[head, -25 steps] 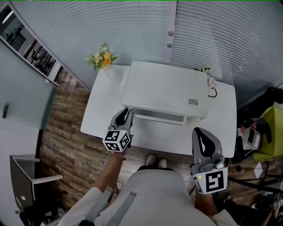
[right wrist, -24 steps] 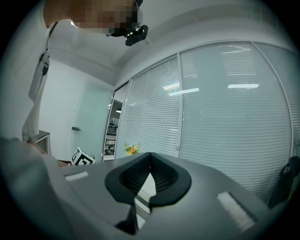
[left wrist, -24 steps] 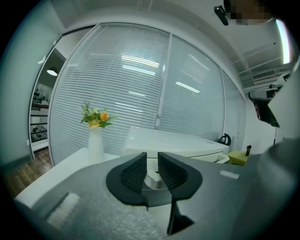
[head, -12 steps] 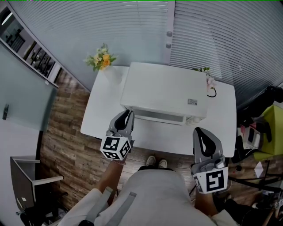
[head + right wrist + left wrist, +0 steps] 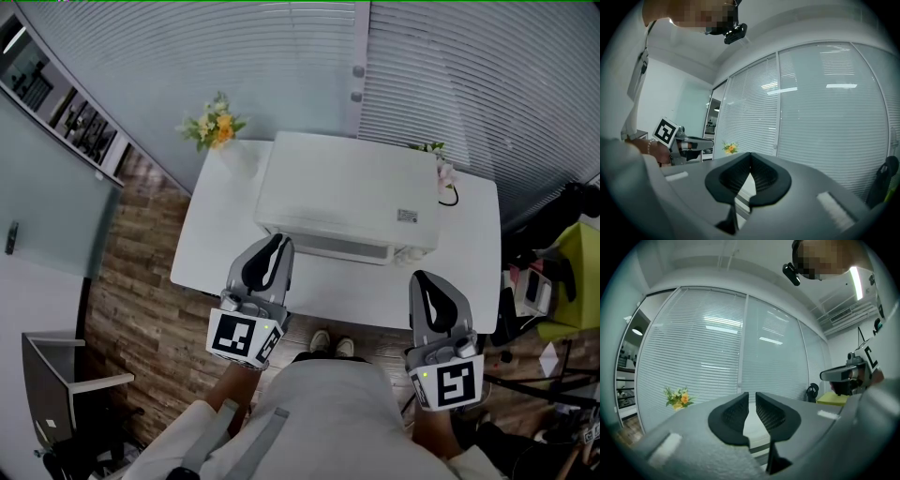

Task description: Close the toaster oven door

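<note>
A white toaster oven (image 5: 347,192) stands on a white table (image 5: 211,234). Its front shows as a narrow strip with the door up against the body; I cannot tell whether it is fully seated. My left gripper (image 5: 275,243) hovers at the oven's front left corner, level and high. Its jaws (image 5: 752,400) have just been closing and now stand a narrow gap apart with nothing between them. My right gripper (image 5: 424,281) hangs off the table's front right, clear of the oven. In the right gripper view its jaw tips (image 5: 750,157) meet, empty.
A vase of yellow flowers (image 5: 216,122) sits at the table's back left corner. A small pink sprig with a dark cord (image 5: 446,176) lies at the back right. Blinds on a glass wall run behind. Clutter and a yellow-green object (image 5: 572,281) sit right of the table.
My left gripper has risen toward the camera and drifted slightly right at the oven's front left corner. The oven's front lip looks drawn in. The right gripper has stayed put.
</note>
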